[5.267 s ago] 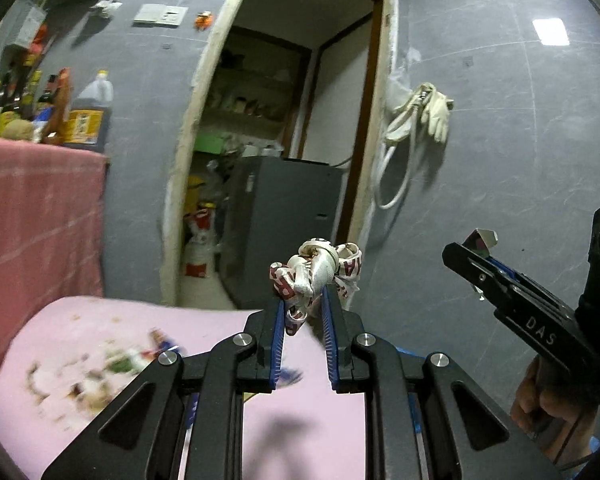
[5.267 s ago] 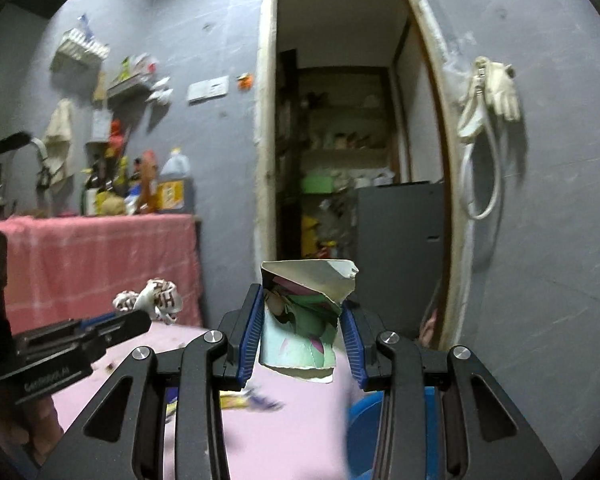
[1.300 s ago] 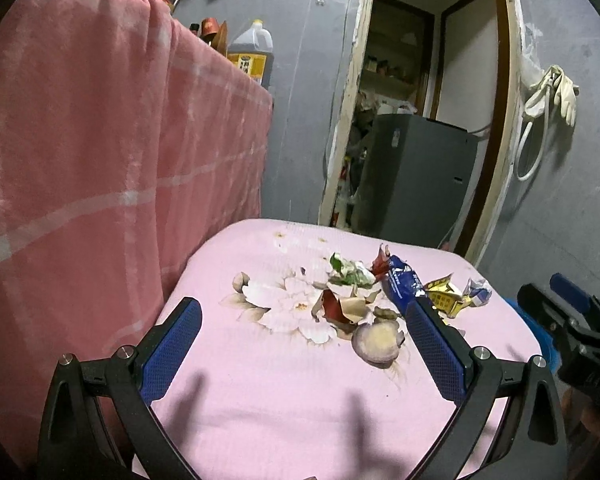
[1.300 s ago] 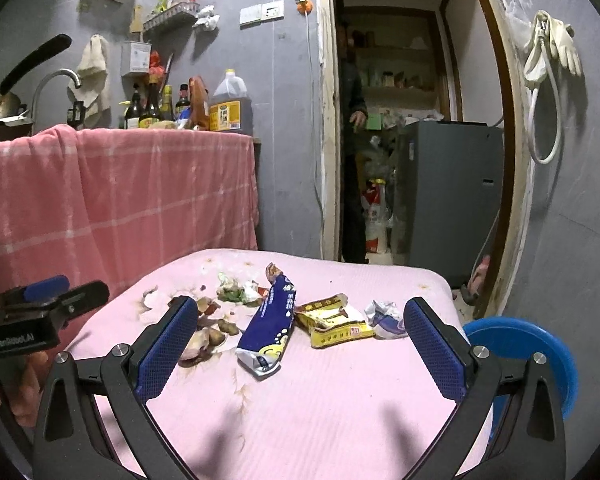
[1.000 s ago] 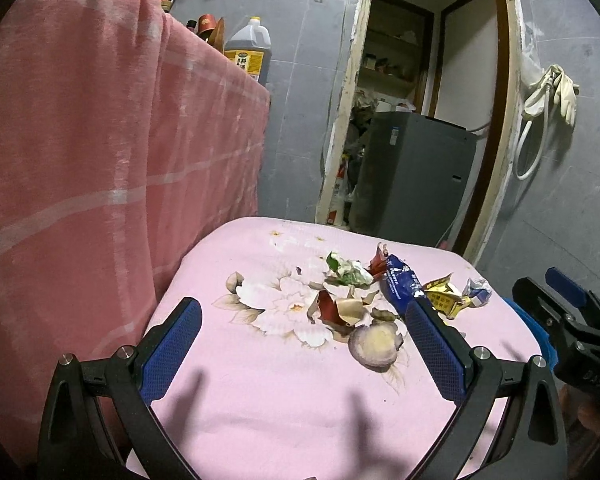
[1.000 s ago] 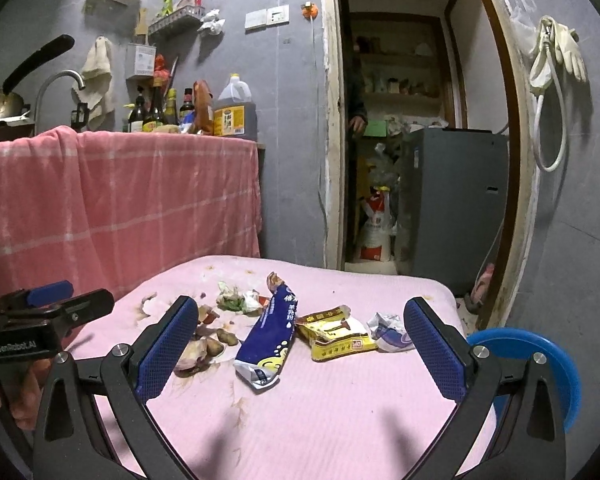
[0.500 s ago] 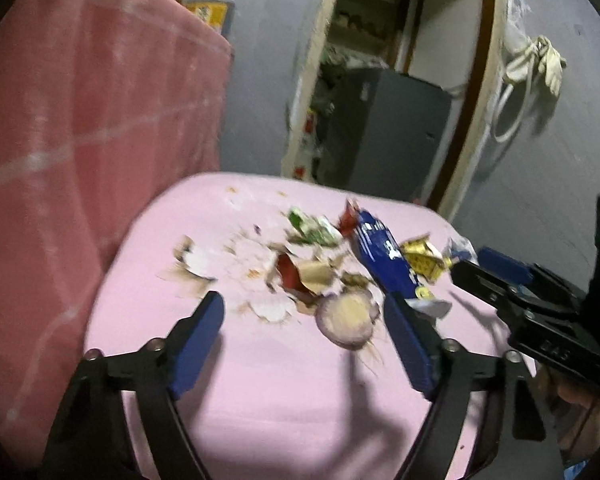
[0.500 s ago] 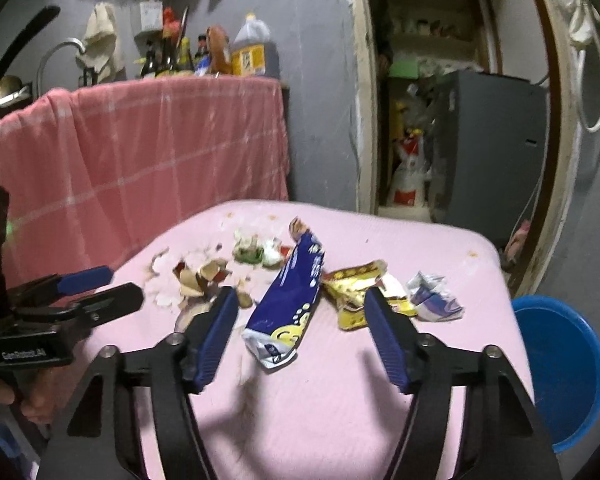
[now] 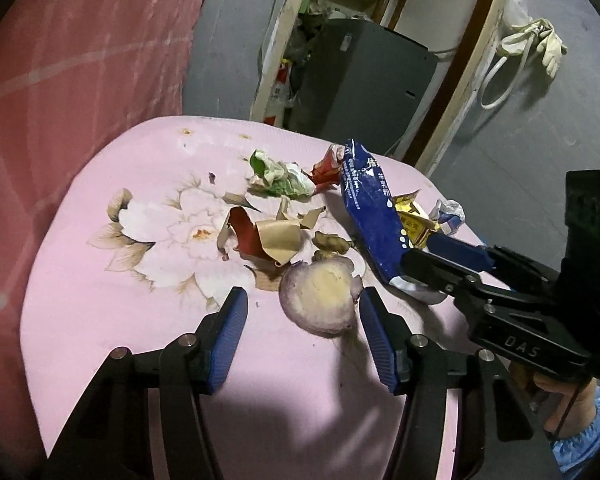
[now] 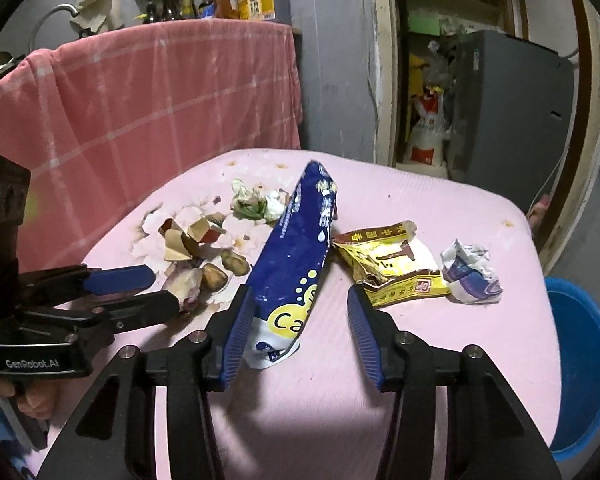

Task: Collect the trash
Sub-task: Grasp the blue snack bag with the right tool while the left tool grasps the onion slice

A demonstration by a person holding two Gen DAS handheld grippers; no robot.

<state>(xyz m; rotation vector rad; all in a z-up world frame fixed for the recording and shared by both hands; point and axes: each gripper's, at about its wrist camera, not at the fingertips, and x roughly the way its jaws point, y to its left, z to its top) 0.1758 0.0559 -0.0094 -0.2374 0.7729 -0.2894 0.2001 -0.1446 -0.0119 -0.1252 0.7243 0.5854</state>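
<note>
Both pairs of jaws are closing, neither pressing on anything yet. On the pink table (image 10: 440, 360) at centre frame, the right gripper (image 10: 296, 332) straddles the near end of the blue bag (image 10: 300, 256), whose long axis runs from lower centre up toward the doorway. The left gripper (image 9: 302, 320) has the onion peel (image 9: 320, 300) between its pads. This looks like the grab step; next, pinch, lift, carry to the blue bin (image 10: 584, 364) at lower right.
</note>
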